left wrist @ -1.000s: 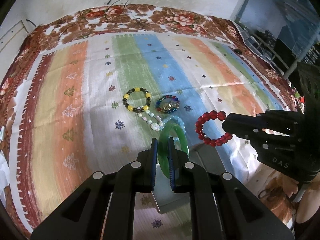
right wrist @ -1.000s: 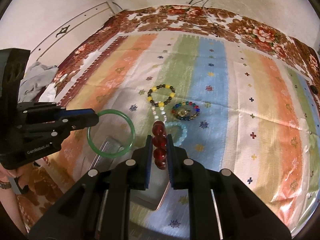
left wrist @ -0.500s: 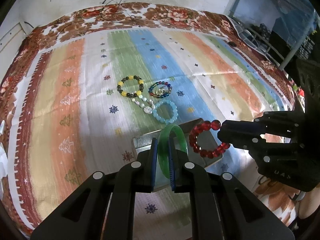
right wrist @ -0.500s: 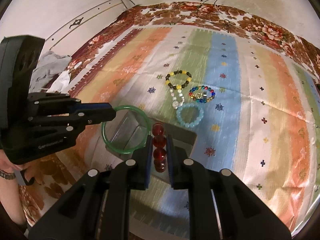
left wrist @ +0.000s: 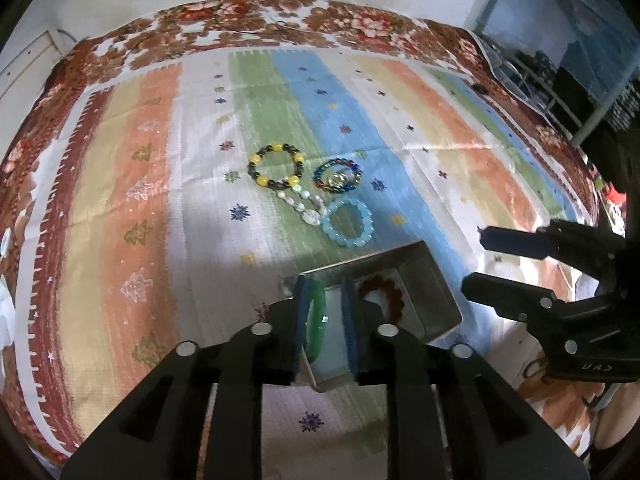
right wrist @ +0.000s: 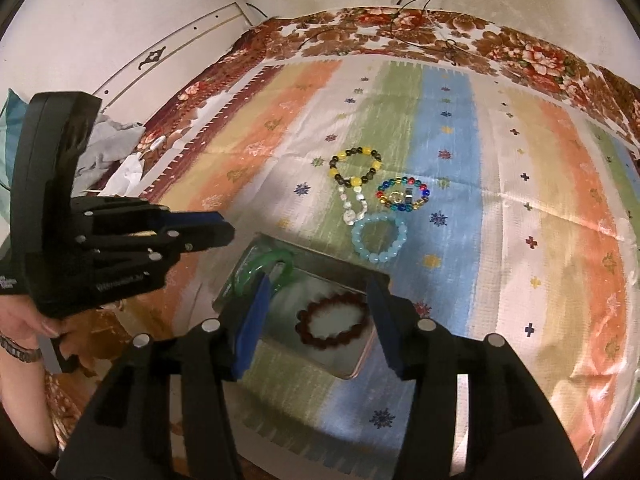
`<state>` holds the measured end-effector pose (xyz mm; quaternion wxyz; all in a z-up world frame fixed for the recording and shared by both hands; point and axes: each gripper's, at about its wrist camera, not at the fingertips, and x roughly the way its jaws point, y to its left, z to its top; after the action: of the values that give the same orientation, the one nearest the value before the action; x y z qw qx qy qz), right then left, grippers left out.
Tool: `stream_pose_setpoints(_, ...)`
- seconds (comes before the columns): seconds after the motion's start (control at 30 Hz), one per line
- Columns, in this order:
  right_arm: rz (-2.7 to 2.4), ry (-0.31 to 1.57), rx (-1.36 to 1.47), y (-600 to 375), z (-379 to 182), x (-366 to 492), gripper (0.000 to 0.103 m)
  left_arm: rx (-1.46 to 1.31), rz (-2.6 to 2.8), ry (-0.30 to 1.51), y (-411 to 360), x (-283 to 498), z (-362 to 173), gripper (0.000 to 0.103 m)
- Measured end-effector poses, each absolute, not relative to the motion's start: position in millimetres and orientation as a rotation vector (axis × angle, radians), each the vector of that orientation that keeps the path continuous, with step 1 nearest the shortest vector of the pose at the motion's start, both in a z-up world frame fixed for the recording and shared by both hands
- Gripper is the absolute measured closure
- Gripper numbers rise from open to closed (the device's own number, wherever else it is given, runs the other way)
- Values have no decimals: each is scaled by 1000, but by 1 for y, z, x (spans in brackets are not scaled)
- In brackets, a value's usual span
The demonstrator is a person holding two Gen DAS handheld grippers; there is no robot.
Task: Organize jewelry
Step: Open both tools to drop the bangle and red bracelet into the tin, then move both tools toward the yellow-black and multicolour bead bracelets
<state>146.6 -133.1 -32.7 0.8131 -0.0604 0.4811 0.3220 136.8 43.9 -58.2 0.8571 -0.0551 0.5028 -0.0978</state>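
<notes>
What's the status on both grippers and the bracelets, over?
Both grippers opening over tin. Red bracelet and green bangle inside. Four bracelets still on cloth. Nothing blocking.

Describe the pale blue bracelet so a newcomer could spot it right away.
Start at the metal tin on the striped cloth; four bracelets lie on the cloth just beyond its far edge. The pale blue bracelet is the closest to the tin. It alone is a ring of uniform, translucent light-blue beads, unlike the yellow-and-black, white and multicoloured ones behind it.
</notes>
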Motion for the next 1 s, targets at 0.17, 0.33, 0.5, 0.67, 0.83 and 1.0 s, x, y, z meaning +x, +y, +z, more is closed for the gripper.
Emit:
stream_pose_setpoints(0.17, 652, 1045, -129, -137, -40, 155, 51, -119, -175, 1063, 49, 141, -61, 72)
stream_pose_setpoints(0.33, 639, 1050, -117, -141, -42, 161, 51, -126, -164, 1066, 53, 146, -60, 66)
stream_pose_setpoints(0.5, 644, 1059, -113, -142, -45, 165, 50, -111, -165, 1070, 52, 149, -61, 63)
stream_pose_setpoints(0.67, 604, 1096, -97, -145, -54, 184, 48, -111, -144, 1071, 60, 158, -61, 55)
stream_pose_setpoints(0.83, 595, 1094, -91, -144, -52, 192, 47, -117, -122, 1091, 68, 169, -67, 55)
stream_pose_setpoints(1.0, 604, 1080, -96, -138, -50, 199, 40, -114, -107, 1087, 73, 174, -64, 55)
